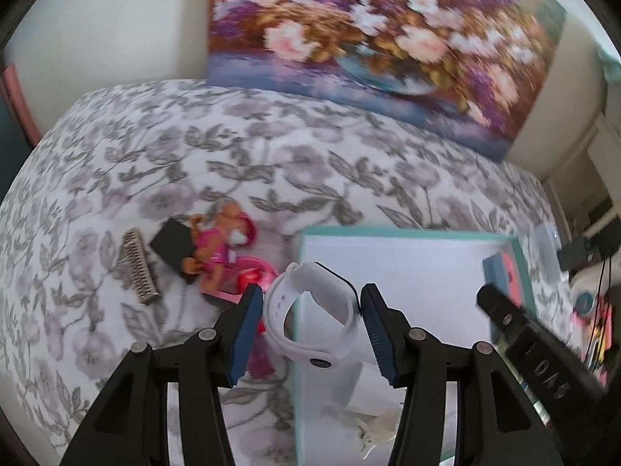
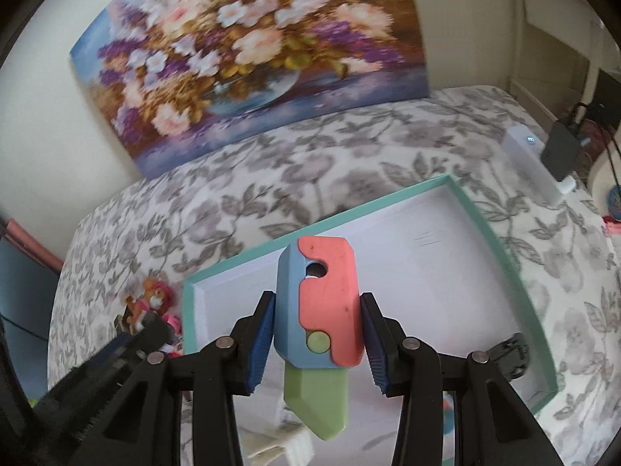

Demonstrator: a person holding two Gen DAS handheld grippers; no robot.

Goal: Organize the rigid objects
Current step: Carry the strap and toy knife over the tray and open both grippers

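We are looking down at a flowered bedspread point(image 1: 233, 163) filling most of both views, with a flower painting point(image 2: 248, 62) leaning at the top of each frame. A shallow teal-rimmed box point(image 2: 500, 233) is lying on the bedspread, lower centre to right in both views. In the lower centre of the left view, our left gripper point(image 1: 312, 306) is clamping a white watch point(image 1: 310, 303) over the box's left edge. In the lower centre of the right view, our right gripper point(image 2: 318, 322) is gripping a pink, blue and green toy knife point(image 2: 322, 310) above the box's white floor. At middle left of the left view, a pink and orange toy figure point(image 1: 217, 248), a black square point(image 1: 174, 244) and a small comb point(image 1: 139, 268) are lying outside the box.
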